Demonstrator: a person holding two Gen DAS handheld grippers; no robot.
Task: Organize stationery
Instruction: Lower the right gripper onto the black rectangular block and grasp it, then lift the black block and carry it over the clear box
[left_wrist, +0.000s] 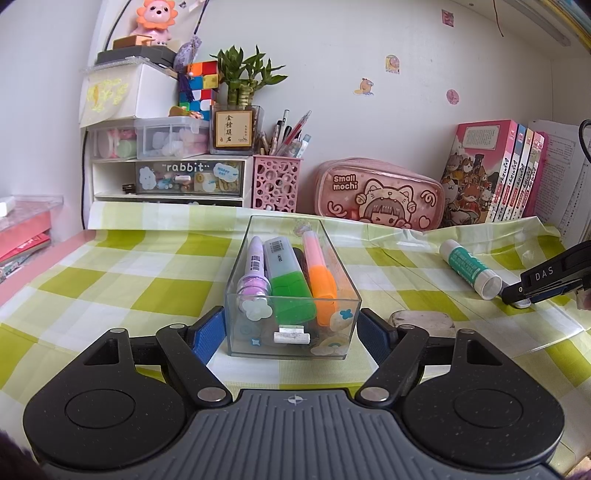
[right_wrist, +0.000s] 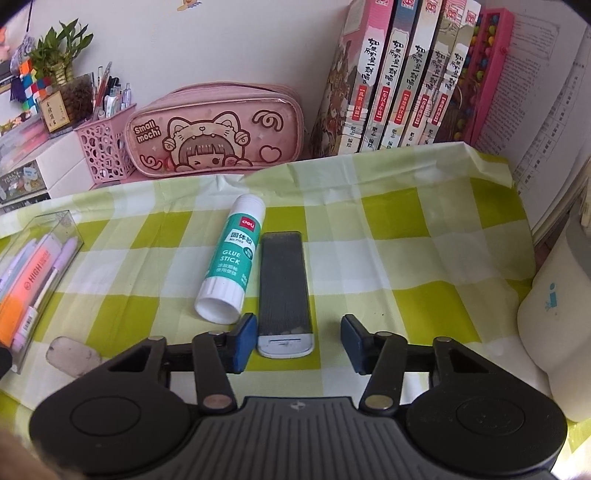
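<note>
Lead case (right_wrist: 283, 291), lower centre, looks light, stiff, slick; I'd pinch its long sides. Right gripper (right_wrist: 298, 338) fingers spread around it; left gripper (left_wrist: 291, 332) fingers spread beside the clear box (left_wrist: 293, 291).

Left wrist view low over the counter (left_wrist: 110, 280), close behind the clear box (left_wrist: 291, 295), facing the back wall, right wrist view higher, angled down, both sharing the glue stick (right_wrist: 231, 258) (and pink pencil case (right_wrist: 218, 133)).
</note>
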